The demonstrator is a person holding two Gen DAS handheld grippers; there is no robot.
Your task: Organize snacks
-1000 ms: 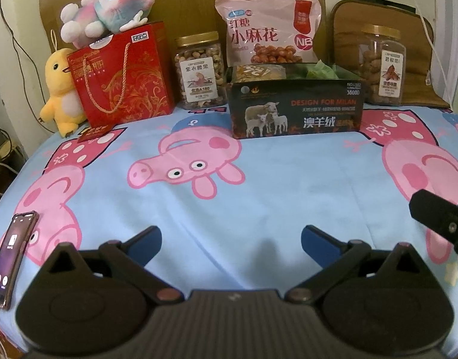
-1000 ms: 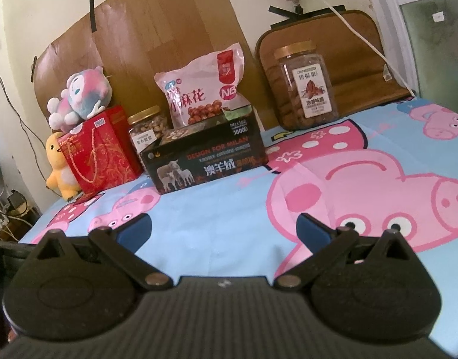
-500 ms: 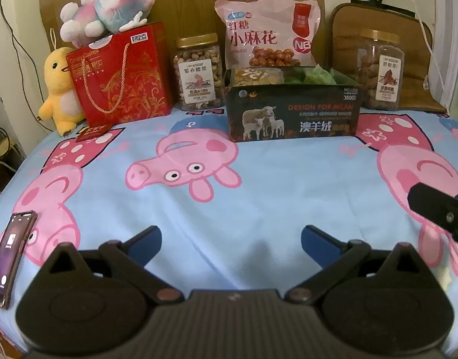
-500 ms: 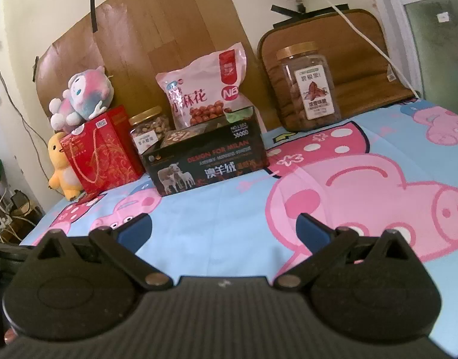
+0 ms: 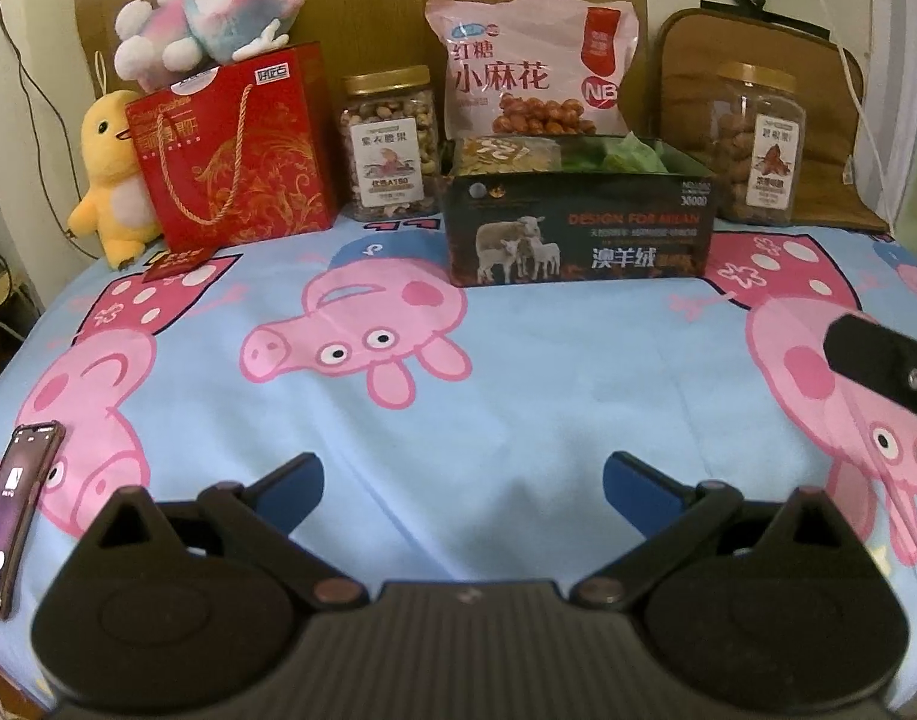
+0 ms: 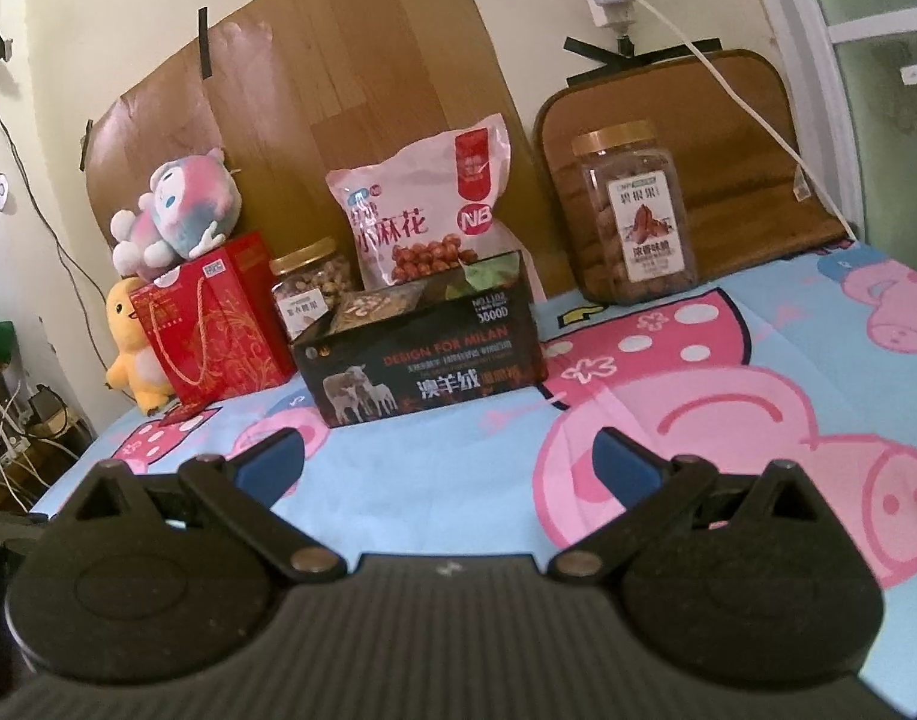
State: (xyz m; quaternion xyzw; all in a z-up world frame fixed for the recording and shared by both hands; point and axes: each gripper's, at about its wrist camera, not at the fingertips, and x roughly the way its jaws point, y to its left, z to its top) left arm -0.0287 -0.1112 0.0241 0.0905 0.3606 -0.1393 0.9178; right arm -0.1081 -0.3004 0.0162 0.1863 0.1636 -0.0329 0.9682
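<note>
You hold the left gripper [image 5: 463,483] and right gripper [image 6: 447,461] wide and empty above the bed [image 5: 518,372], since the pink snack bag [image 5: 533,69] and both jars flank the dark box [image 5: 581,237] well ahead.

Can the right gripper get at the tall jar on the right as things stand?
Probably yes. The right gripper is open and empty, and only bare bedsheet lies before the tall jar; the dark box stands off to its left.
</note>
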